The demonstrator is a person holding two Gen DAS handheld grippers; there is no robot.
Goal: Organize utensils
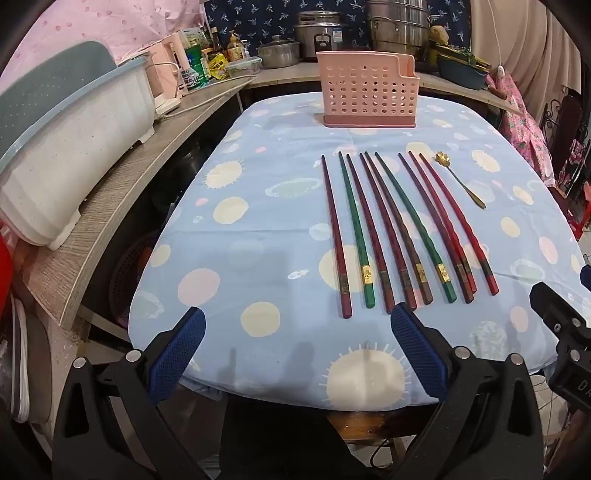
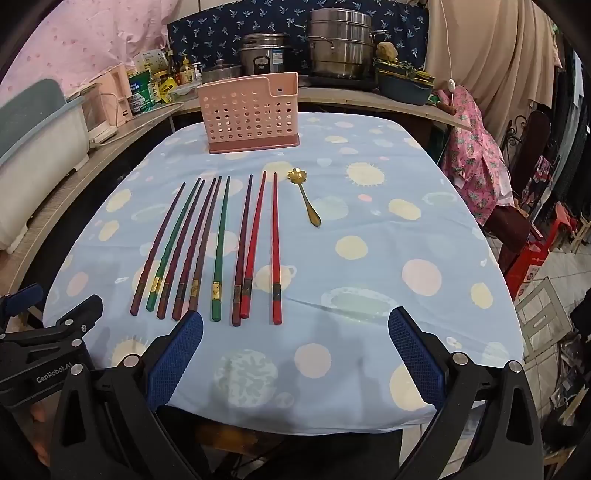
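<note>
Several red, dark red and green chopsticks lie side by side on the blue dotted tablecloth, also in the right wrist view. A small gold flower-headed spoon lies to their right, and shows in the right wrist view. A pink perforated utensil holder stands upright at the table's far end. My left gripper is open and empty above the near edge, its right finger close to the chopstick ends. My right gripper is open and empty, right of the chopstick ends.
A wooden counter runs along the left and back, with a white and blue tub, bottles and steel pots. A chair with pink cloth stands at the right. The other gripper's body shows at each view's edge.
</note>
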